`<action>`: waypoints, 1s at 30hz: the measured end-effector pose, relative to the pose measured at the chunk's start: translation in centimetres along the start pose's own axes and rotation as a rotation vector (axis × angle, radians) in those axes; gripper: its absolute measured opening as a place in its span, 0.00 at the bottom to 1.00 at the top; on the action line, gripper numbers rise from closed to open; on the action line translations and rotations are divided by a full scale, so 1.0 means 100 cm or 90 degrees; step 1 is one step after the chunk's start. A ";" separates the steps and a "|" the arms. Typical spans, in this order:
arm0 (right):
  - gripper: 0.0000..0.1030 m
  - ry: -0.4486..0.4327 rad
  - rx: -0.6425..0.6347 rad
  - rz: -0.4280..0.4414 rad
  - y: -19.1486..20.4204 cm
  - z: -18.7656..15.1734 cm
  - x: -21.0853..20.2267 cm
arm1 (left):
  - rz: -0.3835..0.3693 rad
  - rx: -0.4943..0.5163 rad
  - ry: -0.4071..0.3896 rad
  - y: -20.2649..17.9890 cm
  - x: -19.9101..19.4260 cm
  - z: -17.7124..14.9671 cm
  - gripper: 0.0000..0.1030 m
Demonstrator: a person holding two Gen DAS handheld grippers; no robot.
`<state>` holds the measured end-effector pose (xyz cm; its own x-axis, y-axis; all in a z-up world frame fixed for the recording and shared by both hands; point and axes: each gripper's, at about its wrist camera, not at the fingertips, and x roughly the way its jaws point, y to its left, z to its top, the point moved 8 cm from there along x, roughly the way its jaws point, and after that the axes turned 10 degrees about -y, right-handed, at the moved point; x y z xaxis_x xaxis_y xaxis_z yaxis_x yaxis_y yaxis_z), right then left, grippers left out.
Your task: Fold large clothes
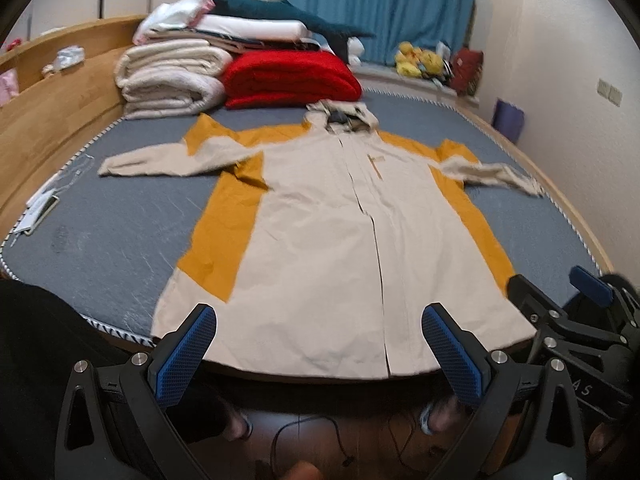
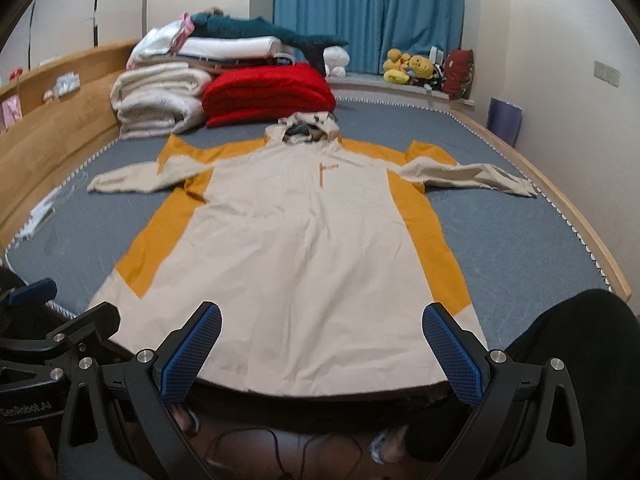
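Both hand-held grippers, left [image 1: 319,346] and right [image 2: 322,344], spread wide, empty; coat [image 1: 332,248] hem just ahead.

- Jacket [image 1: 320,240] hem hidden behind blue pads [image 1: 184,356] at lower centre of both views; fabric blurred in left wrist view.
- Right gripper [image 1: 580,320] cut off at right edge of left wrist view; jaw spacing unreadable there.
- Feet [image 1: 436,416] under bed edge, half hidden, blurred.
- Small papers [image 1: 36,212] at left edge, too blurred to identify.
- Hood [image 2: 308,126] interior dark, contents unclear.
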<state>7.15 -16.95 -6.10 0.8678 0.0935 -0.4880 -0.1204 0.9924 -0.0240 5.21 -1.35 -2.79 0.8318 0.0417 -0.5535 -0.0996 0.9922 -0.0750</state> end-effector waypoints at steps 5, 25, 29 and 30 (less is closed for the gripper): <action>0.94 -0.055 0.005 -0.010 -0.011 0.029 -0.010 | 0.008 -0.005 -0.038 0.002 -0.007 0.022 0.84; 0.69 -0.114 0.033 0.028 -0.034 0.193 0.087 | -0.004 -0.022 -0.095 0.056 0.096 0.177 0.55; 0.62 -0.152 0.015 0.043 -0.026 0.232 0.110 | -0.017 -0.016 -0.096 0.073 0.130 0.213 0.47; 0.60 -0.163 0.010 0.044 -0.024 0.243 0.119 | -0.014 -0.014 -0.094 0.078 0.138 0.219 0.46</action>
<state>29.44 -16.30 9.36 0.9516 0.1762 -0.2518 -0.1778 0.9839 0.0165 27.92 9.53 7.14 0.9050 0.0378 -0.4237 -0.0905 0.9904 -0.1049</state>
